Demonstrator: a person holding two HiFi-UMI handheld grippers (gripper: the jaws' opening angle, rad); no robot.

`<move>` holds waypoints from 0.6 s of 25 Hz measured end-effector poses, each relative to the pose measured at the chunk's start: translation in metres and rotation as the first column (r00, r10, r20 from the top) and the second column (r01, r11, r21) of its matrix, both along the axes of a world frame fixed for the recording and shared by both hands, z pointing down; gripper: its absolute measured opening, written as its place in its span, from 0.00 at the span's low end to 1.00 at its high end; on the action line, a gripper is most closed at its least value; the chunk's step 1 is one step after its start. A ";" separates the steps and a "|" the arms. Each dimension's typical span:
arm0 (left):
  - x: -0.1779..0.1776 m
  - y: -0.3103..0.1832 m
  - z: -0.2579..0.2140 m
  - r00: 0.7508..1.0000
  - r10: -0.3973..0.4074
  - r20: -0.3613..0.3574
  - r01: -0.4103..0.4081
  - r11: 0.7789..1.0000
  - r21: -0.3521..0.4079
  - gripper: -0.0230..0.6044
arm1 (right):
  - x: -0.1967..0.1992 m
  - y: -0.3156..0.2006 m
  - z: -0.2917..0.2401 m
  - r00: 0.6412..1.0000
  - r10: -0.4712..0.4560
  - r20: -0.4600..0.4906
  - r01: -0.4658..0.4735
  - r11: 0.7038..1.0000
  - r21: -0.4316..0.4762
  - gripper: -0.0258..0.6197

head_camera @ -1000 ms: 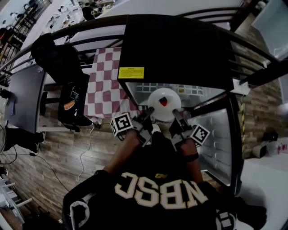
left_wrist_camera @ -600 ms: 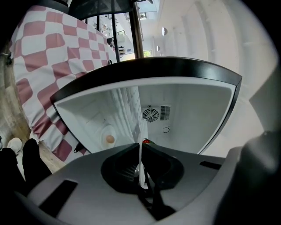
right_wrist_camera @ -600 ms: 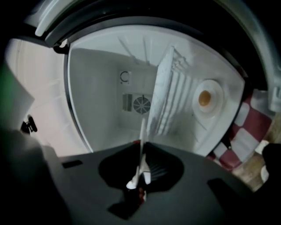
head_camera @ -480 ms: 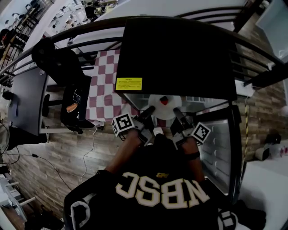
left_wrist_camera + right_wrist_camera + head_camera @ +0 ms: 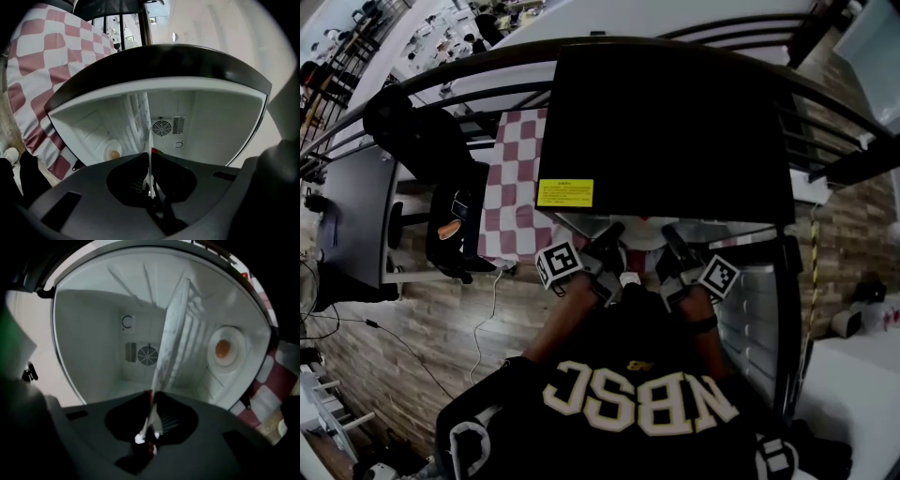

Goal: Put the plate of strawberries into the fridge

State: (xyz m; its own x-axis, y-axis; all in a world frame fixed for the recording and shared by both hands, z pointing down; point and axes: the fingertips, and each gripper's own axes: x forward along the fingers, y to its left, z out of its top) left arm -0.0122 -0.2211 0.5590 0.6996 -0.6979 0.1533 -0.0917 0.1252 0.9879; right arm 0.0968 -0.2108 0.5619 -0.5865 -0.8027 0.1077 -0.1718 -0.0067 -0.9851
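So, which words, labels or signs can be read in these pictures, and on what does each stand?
"NBSC": on the person's black shirt.
Yellow label on top of the fridge: print too small to read.
Both gripper views: no text.

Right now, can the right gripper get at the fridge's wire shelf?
Probably yes. The door stands open, and the right gripper, shut on the rim of the plate, faces the wire shelf with nothing visible between. The left gripper grips the plate too.

White letters "NBSC" stand on the person's black shirt (image 5: 642, 398); the yellow label (image 5: 564, 193) on the fridge (image 5: 675, 122) is unreadable.
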 end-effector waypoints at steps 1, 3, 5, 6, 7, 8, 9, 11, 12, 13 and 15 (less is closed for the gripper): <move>0.000 -0.002 0.001 1.000 -0.002 -0.002 0.002 1.000 0.003 0.09 | 0.000 -0.002 0.001 1.000 0.001 -0.001 -0.001 1.000 0.002 0.11; 0.000 -0.006 0.004 1.000 -0.006 -0.006 0.006 1.000 0.007 0.09 | 0.000 -0.006 0.001 1.000 0.002 0.001 -0.002 1.000 0.002 0.11; 0.000 -0.008 0.003 1.000 -0.010 -0.013 0.010 1.000 0.006 0.09 | -0.001 -0.009 0.001 1.000 0.002 0.006 -0.002 1.000 -0.001 0.11; 0.000 -0.009 0.003 1.000 -0.012 -0.013 0.012 1.000 0.006 0.09 | -0.001 -0.010 0.000 1.000 0.001 0.008 -0.001 1.000 -0.001 0.11; 0.000 -0.010 0.004 1.000 -0.013 -0.011 0.013 1.000 0.008 0.09 | -0.001 -0.010 0.000 1.000 0.000 0.008 0.000 1.000 -0.001 0.11; -0.001 -0.010 0.004 1.000 -0.014 -0.009 0.014 1.000 0.010 0.09 | -0.001 -0.010 0.001 1.000 -0.001 0.005 0.001 1.000 -0.002 0.11; -0.002 -0.010 0.006 1.000 -0.013 -0.003 0.013 1.000 0.012 0.09 | -0.001 -0.010 0.001 1.000 -0.002 0.002 0.002 1.000 -0.002 0.11; -0.003 -0.011 0.009 1.000 -0.012 0.003 0.012 1.000 0.014 0.09 | -0.002 -0.012 0.001 1.000 -0.003 0.001 0.003 1.000 0.002 0.11; -0.002 -0.012 0.008 1.000 -0.011 -0.003 0.011 1.000 0.014 0.09 | -0.002 -0.012 0.001 1.000 -0.002 0.001 0.002 1.000 0.004 0.11; -0.001 -0.013 0.006 1.000 -0.010 -0.010 0.010 1.000 0.015 0.09 | -0.001 -0.013 0.002 1.000 -0.001 -0.001 0.001 1.000 0.006 0.11; 0.001 -0.014 0.004 1.000 -0.005 -0.016 0.005 1.000 0.018 0.09 | 0.000 -0.012 0.003 1.000 0.003 -0.002 -0.003 1.000 0.009 0.11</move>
